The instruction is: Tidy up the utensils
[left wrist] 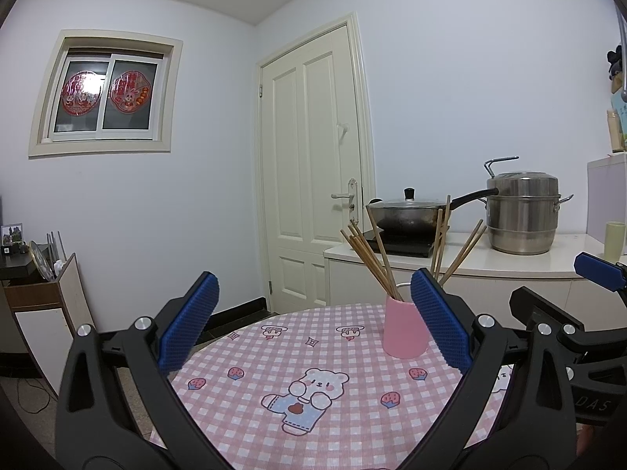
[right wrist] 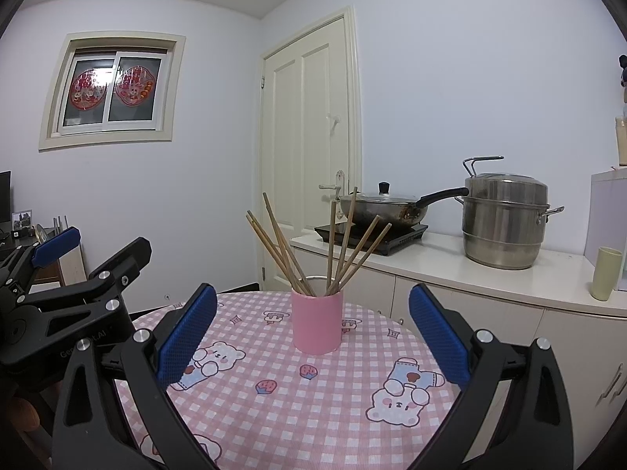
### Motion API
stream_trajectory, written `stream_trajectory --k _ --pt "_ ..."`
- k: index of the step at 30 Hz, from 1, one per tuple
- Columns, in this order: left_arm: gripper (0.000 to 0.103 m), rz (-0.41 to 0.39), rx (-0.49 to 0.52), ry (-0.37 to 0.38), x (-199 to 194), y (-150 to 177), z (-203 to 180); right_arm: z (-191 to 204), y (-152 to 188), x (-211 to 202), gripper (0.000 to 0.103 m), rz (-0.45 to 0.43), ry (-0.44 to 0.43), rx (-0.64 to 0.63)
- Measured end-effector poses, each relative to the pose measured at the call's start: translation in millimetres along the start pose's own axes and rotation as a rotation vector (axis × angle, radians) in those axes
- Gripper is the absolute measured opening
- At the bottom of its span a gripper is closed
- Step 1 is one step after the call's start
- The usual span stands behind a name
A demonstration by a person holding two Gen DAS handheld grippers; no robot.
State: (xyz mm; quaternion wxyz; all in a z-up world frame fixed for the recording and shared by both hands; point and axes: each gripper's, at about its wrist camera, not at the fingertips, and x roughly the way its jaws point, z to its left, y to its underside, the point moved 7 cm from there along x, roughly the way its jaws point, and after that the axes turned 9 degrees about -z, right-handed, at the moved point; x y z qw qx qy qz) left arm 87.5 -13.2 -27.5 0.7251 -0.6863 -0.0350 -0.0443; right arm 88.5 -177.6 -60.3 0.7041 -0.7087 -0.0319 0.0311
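The round checked surface (right wrist: 274,411) lay mostly bare, leaving room on every side. At its far middle stood the pink cup (right wrist: 316,321), chopsticks (right wrist: 298,250) fanned upright inside, apparently already gathered. The left tool (left wrist: 313,323) and right tool (right wrist: 313,331) hung near, fingers apart, holding nothing.
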Motion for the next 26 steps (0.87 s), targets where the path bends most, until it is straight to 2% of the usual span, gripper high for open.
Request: stream_trajectory --k 26 --pt "0.097 0.032 -0.015 0.003 7.1 9.2 -1.8 2.4 9.5 1.9 0.095 0.031 0.005 0.024"
